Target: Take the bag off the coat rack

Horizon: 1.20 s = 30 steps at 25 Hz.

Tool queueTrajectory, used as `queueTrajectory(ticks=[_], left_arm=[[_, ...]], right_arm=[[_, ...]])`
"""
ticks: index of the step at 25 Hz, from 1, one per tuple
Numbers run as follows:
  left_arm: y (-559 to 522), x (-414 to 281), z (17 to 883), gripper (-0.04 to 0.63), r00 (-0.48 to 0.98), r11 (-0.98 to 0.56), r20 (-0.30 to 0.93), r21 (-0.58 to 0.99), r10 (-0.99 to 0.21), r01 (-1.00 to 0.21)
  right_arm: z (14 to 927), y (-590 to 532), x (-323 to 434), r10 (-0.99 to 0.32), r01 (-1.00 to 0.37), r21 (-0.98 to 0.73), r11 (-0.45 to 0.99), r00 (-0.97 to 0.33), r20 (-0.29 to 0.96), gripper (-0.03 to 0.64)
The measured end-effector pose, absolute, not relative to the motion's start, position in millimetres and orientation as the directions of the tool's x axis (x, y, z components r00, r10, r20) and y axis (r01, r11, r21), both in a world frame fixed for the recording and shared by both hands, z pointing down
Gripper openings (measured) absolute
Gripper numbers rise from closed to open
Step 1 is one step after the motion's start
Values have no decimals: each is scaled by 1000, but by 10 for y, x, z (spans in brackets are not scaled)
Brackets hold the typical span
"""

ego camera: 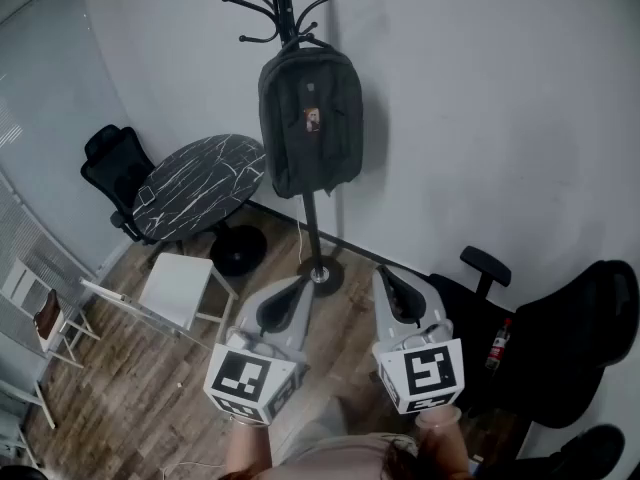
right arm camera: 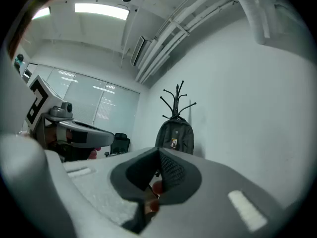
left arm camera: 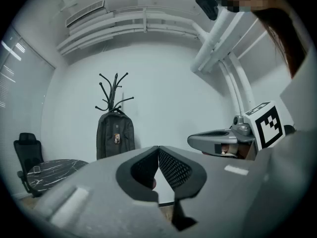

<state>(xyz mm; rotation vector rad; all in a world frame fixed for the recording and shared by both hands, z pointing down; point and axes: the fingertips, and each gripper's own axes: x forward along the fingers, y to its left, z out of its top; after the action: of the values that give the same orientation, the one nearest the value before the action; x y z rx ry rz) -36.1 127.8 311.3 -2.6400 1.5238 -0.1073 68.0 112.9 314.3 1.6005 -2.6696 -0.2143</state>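
Not started: dark grey fabric backpack [ego camera: 310,123] hangs on black metal coat rack [ego camera: 285,8], upper centre. Lower centre, left gripper [ego camera: 298,286] and right gripper [ego camera: 388,276], jaws together, empty (well short of the bag). Approach, grasp, lift-off remain.

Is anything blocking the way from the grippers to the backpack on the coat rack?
Nothing visible does. Only bare floor lies between the left gripper, the right gripper and the backpack on the coat rack; the table stands aside.
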Motion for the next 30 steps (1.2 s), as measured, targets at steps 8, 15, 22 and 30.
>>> queueTrajectory(ticks=[8, 15, 22, 30], left_arm=[[1172, -401, 3120, 11, 513, -513, 29, -117, -858, -850], [1060, -543, 3172, 11, 541, -541, 33, -115, -840, -833], [912, -749, 3223, 11, 547, -547, 25, -101, -837, -831], [712, -849, 3300, 11, 551, -552, 30, -86, -834, -830]], right_arm=[[3135, 1006, 563, -882, -880, 123, 459, -468, -58, 3], [3114, 888, 381, -890, -890, 120, 441, -450, -68, 3], [3128, 774, 197, -894, -893, 124, 432, -442, -75, 3], [3188, 589, 77, -894, -891, 133, 435, -445, -58, 3]])
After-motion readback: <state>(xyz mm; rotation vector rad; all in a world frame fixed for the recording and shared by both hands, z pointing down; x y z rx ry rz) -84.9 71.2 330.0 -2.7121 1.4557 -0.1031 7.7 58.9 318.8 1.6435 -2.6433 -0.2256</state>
